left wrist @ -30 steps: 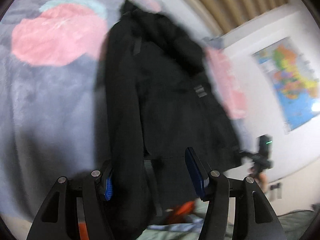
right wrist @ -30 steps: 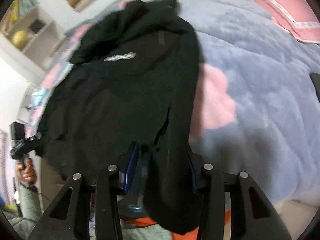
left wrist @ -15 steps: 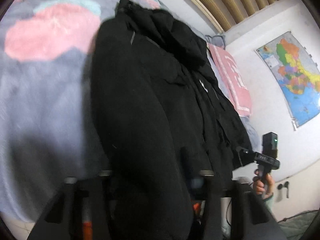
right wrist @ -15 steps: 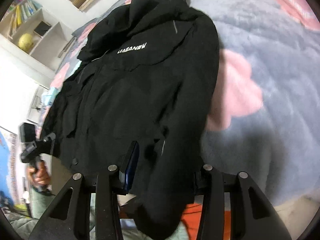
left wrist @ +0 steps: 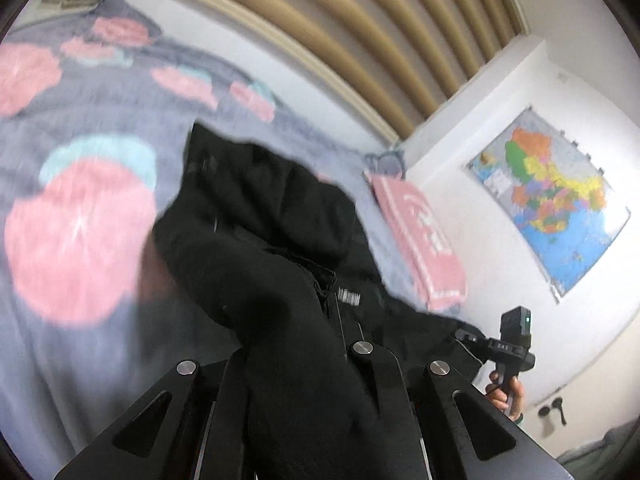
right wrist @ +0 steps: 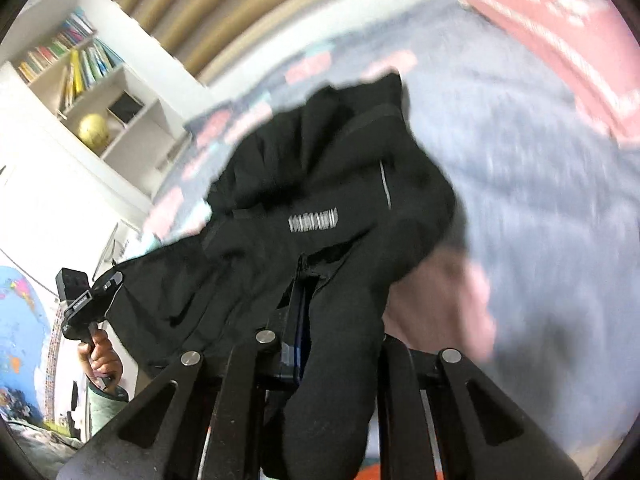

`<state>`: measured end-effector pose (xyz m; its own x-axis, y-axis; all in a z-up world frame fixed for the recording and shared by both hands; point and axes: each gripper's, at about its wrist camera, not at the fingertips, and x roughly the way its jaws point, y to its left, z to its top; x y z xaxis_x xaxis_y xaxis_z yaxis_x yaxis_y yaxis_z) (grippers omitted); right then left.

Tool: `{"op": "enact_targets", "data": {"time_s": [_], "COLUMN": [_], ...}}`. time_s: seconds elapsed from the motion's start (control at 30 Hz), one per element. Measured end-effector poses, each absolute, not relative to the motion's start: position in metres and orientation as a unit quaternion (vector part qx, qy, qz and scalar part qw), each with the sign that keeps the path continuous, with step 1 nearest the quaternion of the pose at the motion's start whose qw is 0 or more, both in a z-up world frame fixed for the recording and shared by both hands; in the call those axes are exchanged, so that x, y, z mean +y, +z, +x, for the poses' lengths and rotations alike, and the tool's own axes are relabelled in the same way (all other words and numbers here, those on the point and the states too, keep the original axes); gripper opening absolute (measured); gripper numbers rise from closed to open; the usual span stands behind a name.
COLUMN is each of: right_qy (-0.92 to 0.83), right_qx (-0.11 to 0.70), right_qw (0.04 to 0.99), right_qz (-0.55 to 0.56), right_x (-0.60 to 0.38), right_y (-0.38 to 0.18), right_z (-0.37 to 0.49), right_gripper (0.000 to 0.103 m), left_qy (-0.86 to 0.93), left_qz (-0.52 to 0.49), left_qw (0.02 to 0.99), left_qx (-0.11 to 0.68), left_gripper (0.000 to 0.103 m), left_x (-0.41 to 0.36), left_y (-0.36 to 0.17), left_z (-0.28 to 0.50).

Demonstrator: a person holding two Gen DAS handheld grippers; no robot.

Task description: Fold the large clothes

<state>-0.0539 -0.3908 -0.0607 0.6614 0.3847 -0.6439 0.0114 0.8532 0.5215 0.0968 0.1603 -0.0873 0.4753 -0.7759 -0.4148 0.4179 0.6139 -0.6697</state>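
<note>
left wrist view: left gripper (left wrist: 296,364) clenched on a thick fold of the black jacket (left wrist: 276,240), which trails away over the grey blanket (left wrist: 80,340) with pink blotches; pink pillow (left wrist: 420,236) and wall map (left wrist: 552,204) beyond. right wrist view: right gripper (right wrist: 332,344) grasping the jacket's other side, white lettering (right wrist: 314,220) showing, bookshelf (right wrist: 92,92) behind.

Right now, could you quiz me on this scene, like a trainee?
1. True or false: the jacket is white.
2. What hangs on the wall beyond the pillow? A) clock B) map C) mirror
3. Fill in: both the left gripper and the right gripper are closed on the ____.

Key: 1 false, it is black; 2 B; 3 jacket.
</note>
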Motion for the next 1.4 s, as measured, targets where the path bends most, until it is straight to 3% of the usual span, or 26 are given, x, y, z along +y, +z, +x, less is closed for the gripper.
{"op": "enact_targets", "data": {"time_s": [0.3, 0.43, 0.6, 0.83, 1.1, 1.2, 1.23, 1.27, 1.3, 1.37, 1.4], "right_qy": [0.092, 0.044, -0.034, -0.053, -0.047, -0.036, -0.026, -0.014, -0.007, 0.001, 0.009], "right_qx": [0.344, 0.336, 0.378, 0.463, 0.468, 0.472, 0.472, 0.468, 0.463, 0.441, 0.424], "right_qw": [0.906, 0.916, 0.906, 0.857, 0.855, 0.852, 0.851, 0.852, 0.854, 0.866, 0.876], "right_qz": [0.228, 0.214, 0.188, 0.22, 0.22, 0.224, 0.229, 0.234, 0.237, 0.234, 0.228], "right_x": [-0.418, -0.426, -0.425, -0.441, -0.441, -0.447, -0.45, -0.453, -0.455, -0.462, -0.465], "right_y": [0.002, 0.004, -0.044, -0.154, -0.167, -0.148, -0.137, -0.128, -0.119, -0.097, -0.085], "right_z": [0.057, 0.125, 0.216, 0.285, 0.282, 0.267, 0.257, 0.249, 0.242, 0.219, 0.205], "right_gripper": [0.017, 0.017, 0.017, 0.016, 0.019, 0.029, 0.034, 0.046, 0.053, 0.08, 0.082], "left_qy": [-0.328, -0.295, -0.219, -0.18, -0.203, -0.259, -0.279, -0.302, -0.315, -0.34, -0.347], "left_qz": [-0.273, -0.262, -0.235, -0.211, -0.188, -0.201, -0.209, -0.215, -0.214, -0.213, -0.213], "left_qw": [0.847, 0.865, 0.88, 0.839, 0.839, 0.837, 0.834, 0.83, 0.83, 0.834, 0.835], "left_qx": [0.317, 0.311, 0.349, 0.468, 0.468, 0.438, 0.428, 0.416, 0.408, 0.379, 0.37], "left_gripper": [0.011, 0.013, 0.014, 0.015, 0.017, 0.033, 0.047, 0.065, 0.071, 0.076, 0.077], "left_x": [0.139, 0.114, 0.069, 0.029, 0.026, 0.043, 0.05, 0.061, 0.069, 0.085, 0.089], "left_y": [-0.048, -0.044, -0.08, -0.187, -0.191, -0.167, -0.157, -0.143, -0.132, -0.108, -0.1], "left_z": [0.216, 0.278, 0.361, 0.435, 0.435, 0.41, 0.401, 0.39, 0.381, 0.363, 0.36]}}
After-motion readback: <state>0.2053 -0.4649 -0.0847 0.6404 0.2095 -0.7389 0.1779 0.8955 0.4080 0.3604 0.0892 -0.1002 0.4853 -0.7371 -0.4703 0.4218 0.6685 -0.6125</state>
